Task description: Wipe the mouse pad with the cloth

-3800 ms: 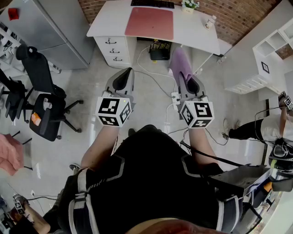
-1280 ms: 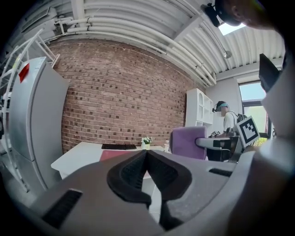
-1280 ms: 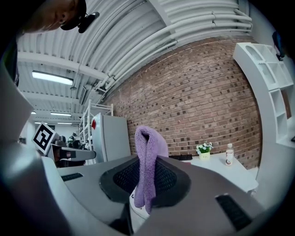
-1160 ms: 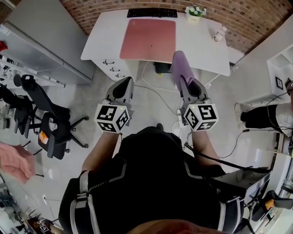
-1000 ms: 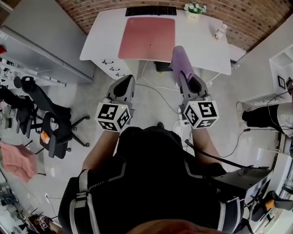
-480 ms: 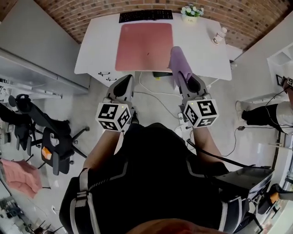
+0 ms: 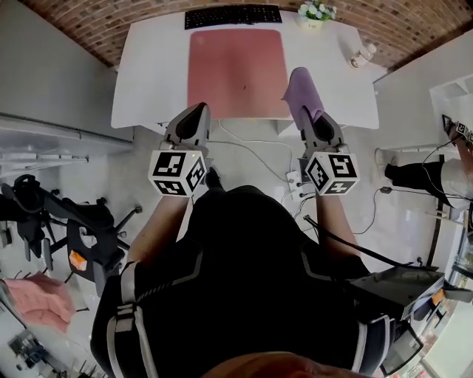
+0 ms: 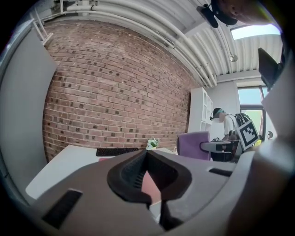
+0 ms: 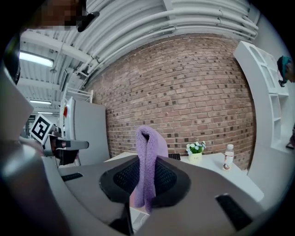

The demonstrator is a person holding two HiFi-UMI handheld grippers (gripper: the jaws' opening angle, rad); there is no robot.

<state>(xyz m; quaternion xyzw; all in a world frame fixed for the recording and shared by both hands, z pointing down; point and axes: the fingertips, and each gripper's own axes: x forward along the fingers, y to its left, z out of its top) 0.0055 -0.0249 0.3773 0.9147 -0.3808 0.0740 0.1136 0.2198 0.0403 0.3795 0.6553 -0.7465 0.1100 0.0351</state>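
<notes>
A pink mouse pad (image 7: 236,70) lies flat on the white desk (image 7: 151,81), in front of a black keyboard (image 7: 233,15). My right gripper (image 7: 309,122) is shut on a purple cloth (image 7: 303,94), which sticks up between its jaws and reaches over the desk's front edge, right of the pad. In the right gripper view the cloth (image 9: 147,156) stands folded in the right gripper (image 9: 145,196). My left gripper (image 7: 194,112) hovers just short of the desk's front edge, below the pad's left part; its jaws are shut with nothing held (image 8: 154,196).
A small flower pot (image 7: 316,11) and a white bottle (image 7: 360,55) stand at the desk's back right. Cables and a power strip (image 7: 295,177) lie on the floor under the desk. A black office chair (image 7: 81,229) stands left, another person (image 7: 436,177) right.
The person has walked up to the desk, which now lies close in front of both grippers. The cloth now overlaps the desk's front edge. Both grippers keep their states.
</notes>
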